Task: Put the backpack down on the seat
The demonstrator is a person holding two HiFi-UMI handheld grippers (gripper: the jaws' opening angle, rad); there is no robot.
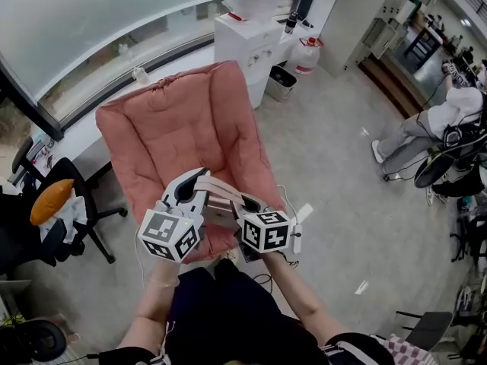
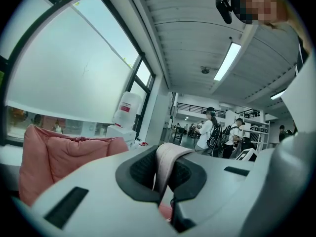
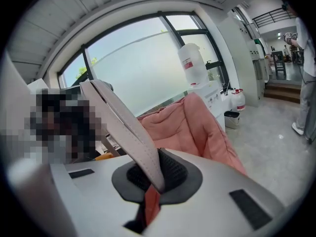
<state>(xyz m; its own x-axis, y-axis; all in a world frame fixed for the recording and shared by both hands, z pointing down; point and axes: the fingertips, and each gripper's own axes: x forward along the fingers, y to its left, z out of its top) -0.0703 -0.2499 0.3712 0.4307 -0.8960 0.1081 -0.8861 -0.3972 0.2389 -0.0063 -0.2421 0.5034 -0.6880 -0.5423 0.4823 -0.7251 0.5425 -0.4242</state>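
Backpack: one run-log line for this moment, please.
left gripper: shut on strap | right gripper: shut on strap | backpack: held between grippers at seat front edge | released: no

Ahead of my left gripper (image 1: 192,182) and right gripper (image 1: 245,202), the pink seat (image 1: 175,120) lies open to approach from the front. Beyond it, a white cabinet (image 1: 251,44) and the window wall (image 1: 91,29) close the way. Left of my tools stands a black office chair (image 1: 72,204); to their right, bare floor (image 1: 335,188) gives passage.
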